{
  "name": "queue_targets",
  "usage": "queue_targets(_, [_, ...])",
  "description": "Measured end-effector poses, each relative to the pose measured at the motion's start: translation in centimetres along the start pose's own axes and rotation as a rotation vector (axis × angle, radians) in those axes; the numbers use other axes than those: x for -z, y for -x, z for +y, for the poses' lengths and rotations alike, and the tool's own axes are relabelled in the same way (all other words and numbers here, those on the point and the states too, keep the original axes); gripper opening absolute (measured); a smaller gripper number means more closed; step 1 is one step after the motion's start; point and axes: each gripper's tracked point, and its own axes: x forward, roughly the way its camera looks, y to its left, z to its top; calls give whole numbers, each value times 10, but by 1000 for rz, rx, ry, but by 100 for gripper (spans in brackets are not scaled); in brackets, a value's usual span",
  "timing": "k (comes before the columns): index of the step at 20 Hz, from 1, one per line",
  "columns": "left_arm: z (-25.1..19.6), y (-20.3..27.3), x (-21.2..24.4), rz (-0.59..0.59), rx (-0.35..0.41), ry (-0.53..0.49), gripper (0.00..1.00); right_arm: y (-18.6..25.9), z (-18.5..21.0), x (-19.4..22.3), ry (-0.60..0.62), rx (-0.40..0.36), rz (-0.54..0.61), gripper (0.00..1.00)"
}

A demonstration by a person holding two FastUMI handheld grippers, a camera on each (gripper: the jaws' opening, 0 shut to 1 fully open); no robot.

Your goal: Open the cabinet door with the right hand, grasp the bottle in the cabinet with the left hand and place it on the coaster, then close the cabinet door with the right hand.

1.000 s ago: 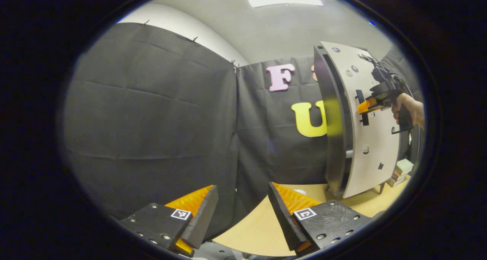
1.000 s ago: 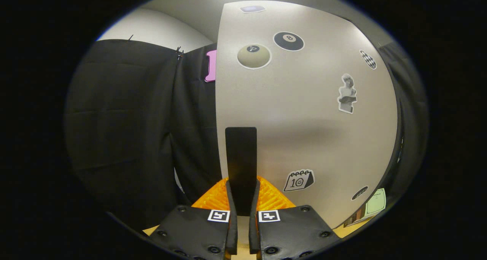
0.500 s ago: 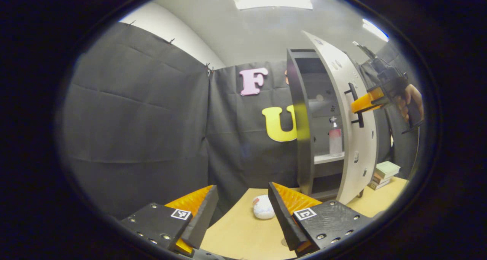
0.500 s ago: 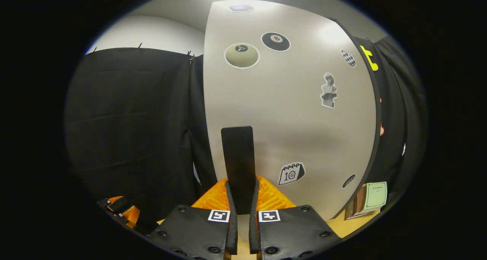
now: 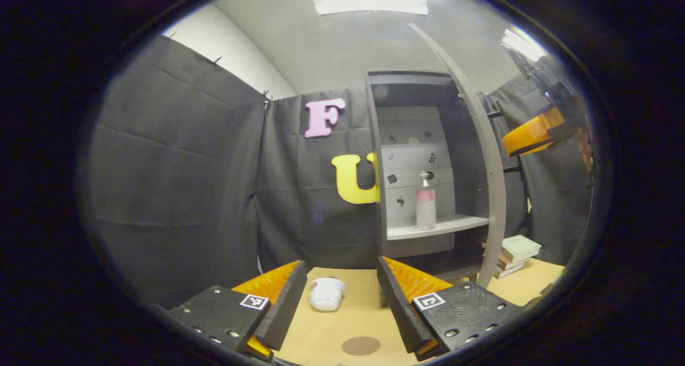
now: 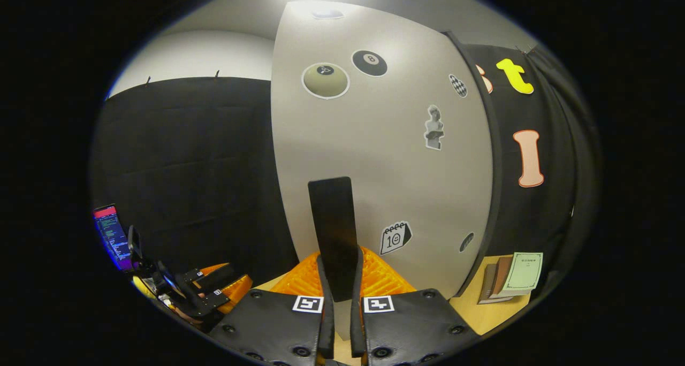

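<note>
My right gripper (image 6: pixel 338 296) was clamped on the door handle (image 6: pixel 333 221), both fingers pressing its flat black bar, which rose straight up from between my fingertips. Beyond it stood the pale face of the cabinet door (image 6: pixel 385 157), stickers scattered over it, and past its right edge a stack of books (image 6: pixel 508 280) lay on the table. My judgement was that the grip sat low on the bar, so a pull off the hinge's arc could let the handle slide out of the pads and leave the door free to drift toward shut.

My left gripper (image 5: pixel 334 296) hung with its fingers well apart, holding nothing. Just ahead of them, low between the tips, lay the round brown coaster (image 5: pixel 361 345) on the table (image 5: pixel 348 318). A little farther, near my left finger, sat a small white soft thing (image 5: pixel 326 294). Beyond my right finger the cabinet (image 5: pixel 374 157) stood open, and the bottle (image 5: pixel 425 203) stood upright on its shelf (image 5: pixel 436 227), near the shelf's front edge.

The way in looked narrow to me: the cabinet's side wall on the left of the bottle, the door's edge (image 5: pixel 481 157) on the right, where my right gripper (image 5: pixel 527 136) held it. A reach angled too wide might clip either edge, or tip the tall bottle off the shelf lip. Open room lay over the table between my fingers and the cabinet.
</note>
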Motion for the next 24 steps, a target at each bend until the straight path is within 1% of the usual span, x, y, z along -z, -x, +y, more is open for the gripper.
queue_targets(6, [-73, -8, -6, -5, 89, -4, 81, 12, -18, 0, 16, 28, -14, 12])
queue_targets(7, [-83, -10, -6, -4, 102, 0, 81, 14, -21, -1, 14, 35, -15, 13])
queue_targets(12, [-128, -17, -12, -14, 153, 1, 81, 40, -36, 0, 9, 83, -40, 12])
queue_targets(13, [-134, -18, -14, -18, 160, -2, 81, 44, -38, 0, 9, 92, -44, 13])
queue_targets(14, [-140, -19, -14, -21, 167, -4, 81, 49, -41, 0, 6, 102, -48, 11])
queue_targets(16, [-152, -21, -14, -22, 175, -5, 82, 53, -47, 0, 9, 118, -55, 12])
queue_targets(17, [-156, -22, -13, -21, 177, -5, 80, 55, -50, 0, 12, 124, -58, 12])
queue_targets(19, [-164, -24, -12, -19, 179, -4, 80, 61, -58, 1, 20, 138, -65, 12])
queue_targets(22, [-176, -22, -14, -23, 179, -4, 80, 69, -79, 0, 23, 172, -80, 12])
queue_targets(24, [-184, -22, -17, -25, 178, -9, 82, 78, -94, -2, 19, 213, -92, 12])
